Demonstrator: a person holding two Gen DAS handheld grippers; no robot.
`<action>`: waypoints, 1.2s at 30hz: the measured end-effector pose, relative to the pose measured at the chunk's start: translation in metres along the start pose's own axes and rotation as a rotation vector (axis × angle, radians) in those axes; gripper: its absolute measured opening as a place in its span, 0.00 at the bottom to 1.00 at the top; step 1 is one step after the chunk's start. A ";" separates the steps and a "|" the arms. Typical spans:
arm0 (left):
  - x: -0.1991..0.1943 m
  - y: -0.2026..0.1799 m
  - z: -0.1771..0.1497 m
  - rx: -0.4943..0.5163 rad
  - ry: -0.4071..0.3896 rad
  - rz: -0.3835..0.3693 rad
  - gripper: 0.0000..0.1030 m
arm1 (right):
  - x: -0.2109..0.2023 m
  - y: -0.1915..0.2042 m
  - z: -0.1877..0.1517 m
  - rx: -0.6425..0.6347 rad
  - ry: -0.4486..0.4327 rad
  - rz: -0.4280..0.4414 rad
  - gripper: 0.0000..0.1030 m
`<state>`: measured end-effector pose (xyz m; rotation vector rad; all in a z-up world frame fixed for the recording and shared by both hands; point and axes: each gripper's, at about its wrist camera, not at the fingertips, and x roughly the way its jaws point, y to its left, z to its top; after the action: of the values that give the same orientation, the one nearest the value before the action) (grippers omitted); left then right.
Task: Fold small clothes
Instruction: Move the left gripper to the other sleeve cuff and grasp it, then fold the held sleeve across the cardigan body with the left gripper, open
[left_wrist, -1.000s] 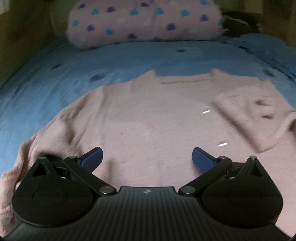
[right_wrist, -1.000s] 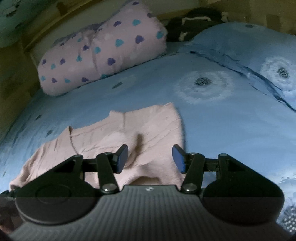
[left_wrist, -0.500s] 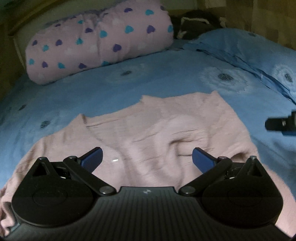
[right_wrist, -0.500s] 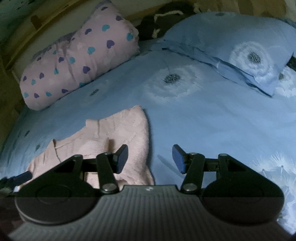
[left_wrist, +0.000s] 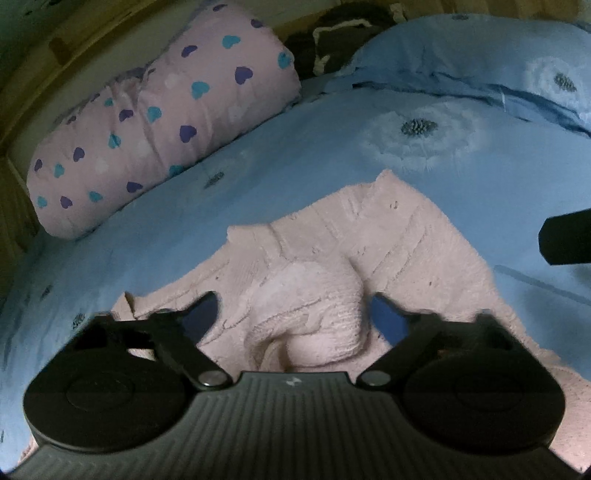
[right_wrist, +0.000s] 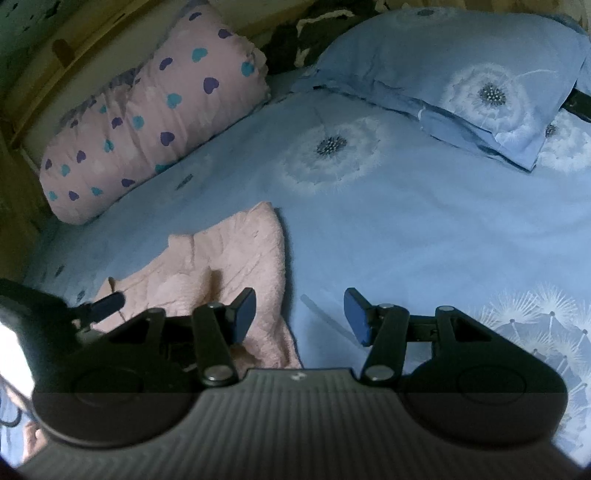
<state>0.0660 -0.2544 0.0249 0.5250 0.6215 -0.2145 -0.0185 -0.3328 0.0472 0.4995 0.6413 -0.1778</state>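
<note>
A blue dandelion bedsheet (right_wrist: 406, 229) is covering the bed, and the pink sweater (left_wrist: 388, 243) is lying on it below the heart pillow (left_wrist: 159, 122). The left gripper (left_wrist: 291, 314) is spreading its fingers wide around a bunched-up lump, probably to pinch it for a fold. The right gripper (right_wrist: 299, 314) is waiting open beside the sweater's edge; the sweater's long side is running toward the pillow, neck end nearest it.
</note>
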 end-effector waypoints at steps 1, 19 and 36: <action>0.003 0.002 0.000 -0.015 0.014 -0.020 0.67 | 0.000 0.000 0.000 -0.002 0.002 0.002 0.54; -0.063 0.142 -0.038 -0.340 -0.043 -0.010 0.26 | 0.013 0.011 -0.011 -0.069 0.031 -0.037 0.54; -0.066 0.235 -0.152 -0.540 0.071 -0.017 0.61 | 0.036 0.049 -0.024 -0.244 0.065 -0.081 0.53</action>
<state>0.0185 0.0280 0.0545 0.0060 0.7200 -0.0378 0.0124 -0.2788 0.0279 0.2450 0.7364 -0.1577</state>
